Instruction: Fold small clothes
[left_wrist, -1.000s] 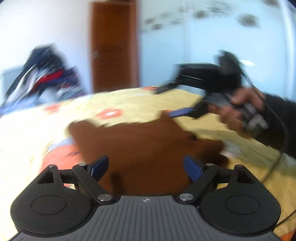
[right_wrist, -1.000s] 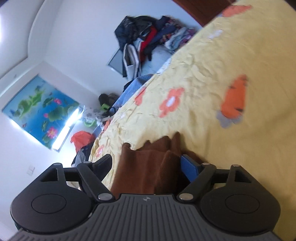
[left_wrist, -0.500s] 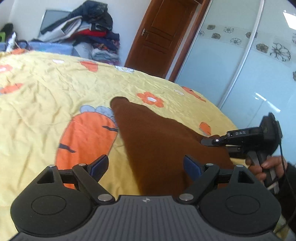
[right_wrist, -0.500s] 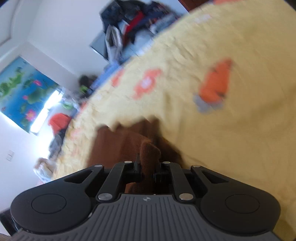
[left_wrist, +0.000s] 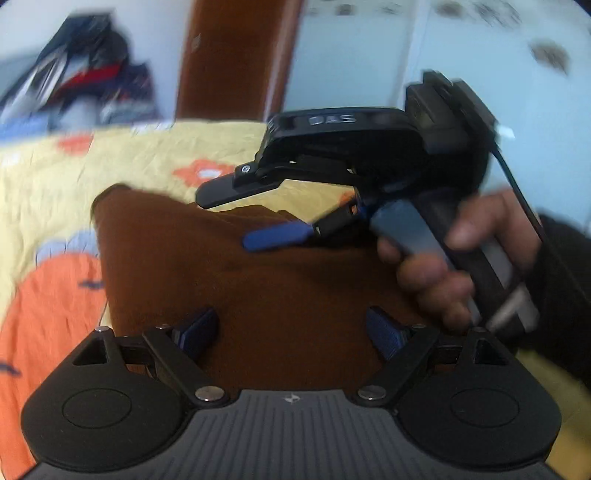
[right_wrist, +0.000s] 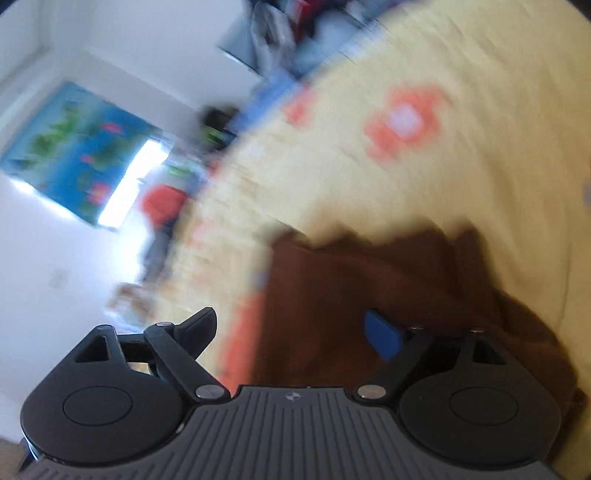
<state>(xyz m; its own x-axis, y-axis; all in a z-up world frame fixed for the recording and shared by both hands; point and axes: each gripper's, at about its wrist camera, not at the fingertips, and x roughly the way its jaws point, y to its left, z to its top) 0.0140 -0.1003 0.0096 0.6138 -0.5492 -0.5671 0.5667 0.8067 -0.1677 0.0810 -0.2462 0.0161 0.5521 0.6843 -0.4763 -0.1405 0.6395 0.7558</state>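
- Yellow bedsheet (left_wrist: 155, 158) with orange flowers; clothes pile (left_wrist: 74, 92) at rear left.
- Left gripper (left_wrist: 291, 332): spread wide, empty, above brown garment (left_wrist: 258, 288) lying on the sheet.
- Right gripper (left_wrist: 251, 218): clamped on cloth half a second ago, now released; this fold looks finished.

Right hand-held gripper (right_wrist: 291, 328) has released the brown cloth (right_wrist: 369, 288).

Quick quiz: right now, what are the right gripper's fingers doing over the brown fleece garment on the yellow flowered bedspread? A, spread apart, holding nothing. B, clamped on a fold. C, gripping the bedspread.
A: the right gripper has its fingers spread apart above the brown fleece garment, with nothing between them.
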